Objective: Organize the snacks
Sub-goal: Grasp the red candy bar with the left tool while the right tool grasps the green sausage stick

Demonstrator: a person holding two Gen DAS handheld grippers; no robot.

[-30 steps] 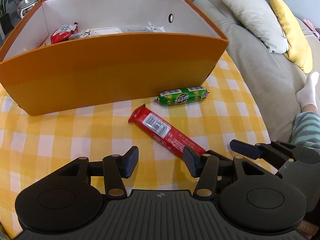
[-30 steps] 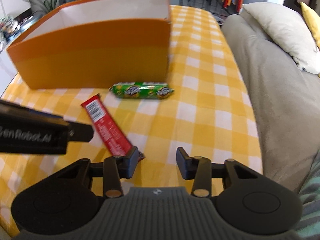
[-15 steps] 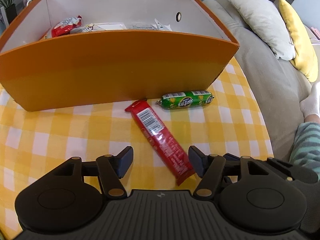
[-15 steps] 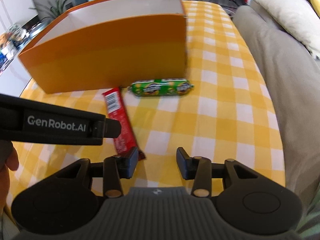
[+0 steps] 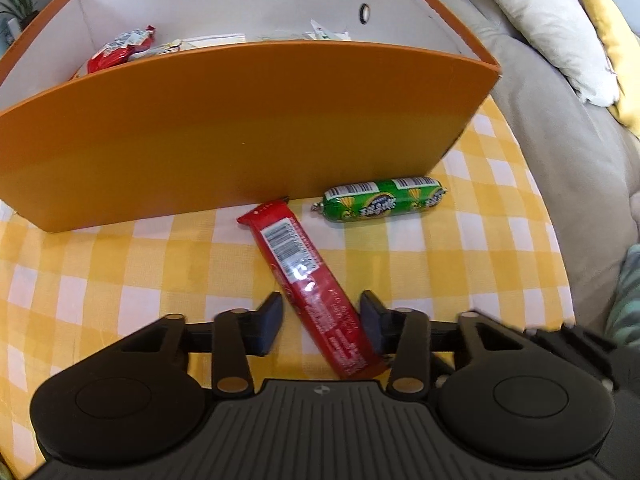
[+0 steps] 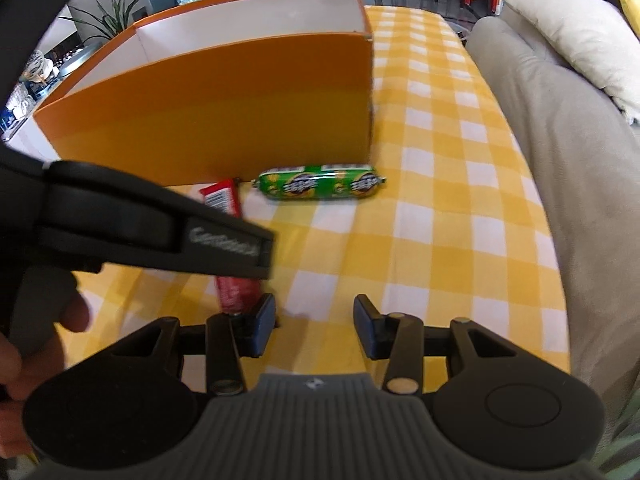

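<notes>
Two open jaws of my left gripper (image 5: pixel 320 322) straddled the red bar (image 5: pixel 306 284) before the orange box (image 5: pixel 240 128); its slant risked a slipping, twisting grasp.

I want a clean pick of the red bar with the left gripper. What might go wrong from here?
The red bar lies at an angle between the open fingers of the left gripper, so closing may twist it or catch only its end. The right gripper sits close beside that bar and might bump it. The bar's far end is near the orange box; a push forward may jam it there.
</notes>
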